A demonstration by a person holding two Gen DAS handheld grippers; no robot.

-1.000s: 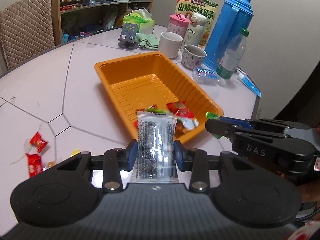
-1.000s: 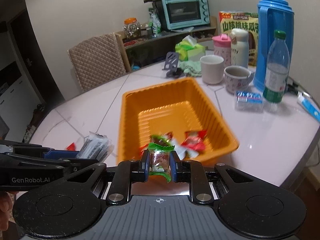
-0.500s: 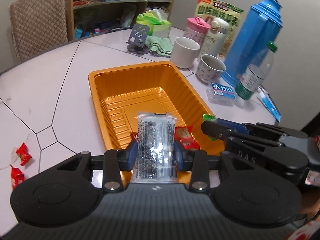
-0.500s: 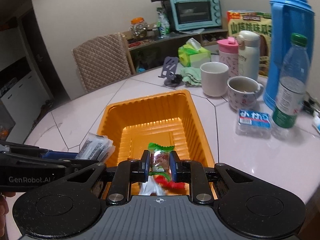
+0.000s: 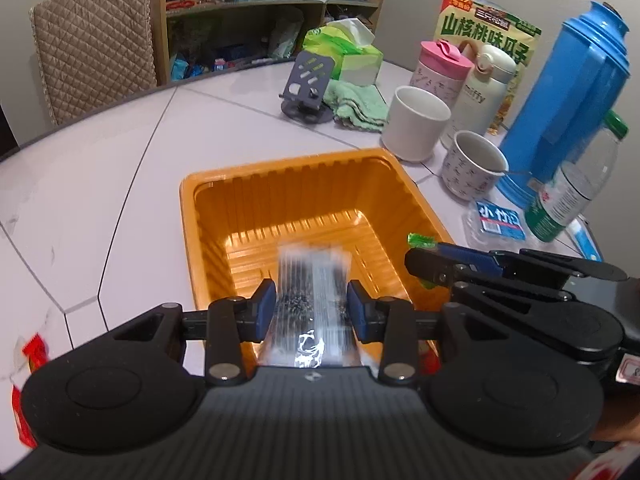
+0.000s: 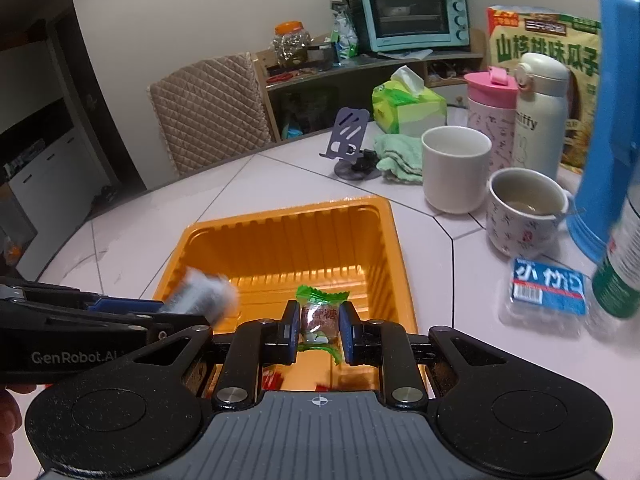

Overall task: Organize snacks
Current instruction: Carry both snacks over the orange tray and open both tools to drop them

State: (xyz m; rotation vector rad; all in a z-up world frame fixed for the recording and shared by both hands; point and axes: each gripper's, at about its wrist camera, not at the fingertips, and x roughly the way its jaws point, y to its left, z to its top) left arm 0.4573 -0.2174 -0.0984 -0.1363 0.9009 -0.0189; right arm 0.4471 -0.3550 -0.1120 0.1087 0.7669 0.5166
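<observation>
Left wrist view: left gripper [image 5: 311, 307] is clamping a clear packet of dark snack bits [image 5: 310, 308] between its blue pads, packet motion-blurred, sitting over the near end of the orange tray [image 5: 192, 216]. To its right, right gripper [image 5: 424, 264] is showing side-on with only a green wrapper tip [image 5: 421, 239] poking out; this view is not showing what it is pinching. Left of the tool, red candy wrappers [image 5: 34, 354] are lying on the white table [image 5: 120, 160], seen only here.

Right wrist view: right gripper [image 6: 319, 326] is squeezing a green-ended wrapped candy [image 6: 320, 318] between its fingers, hanging just above the tray [image 6: 400, 264] near its front edge. Red wrapped snacks [image 6: 272, 380] are peeking out under the fingers inside the tray, mostly hidden. Left gripper [image 6: 176, 312] is coming in from the left, its packet [image 6: 204, 294] reading as a grey blur here.

Past the tray, to the right: small blue-label pack [image 6: 548, 286], patterned mug [image 6: 524, 210], white cup [image 6: 456, 168]. Green bottle is whole in the left view [image 5: 568, 196], cut off at the edge in the right. Further back: phone stand [image 6: 348, 136], green cloth [image 6: 400, 156], tissue pack [image 6: 406, 106], pink tumbler [image 6: 490, 116], white flask [image 6: 540, 108], blue thermos [image 5: 560, 96], snack bag [image 5: 488, 28]. Farthest: quilted chair [image 6: 208, 112], shelf with teal toaster oven [image 6: 412, 14].
</observation>
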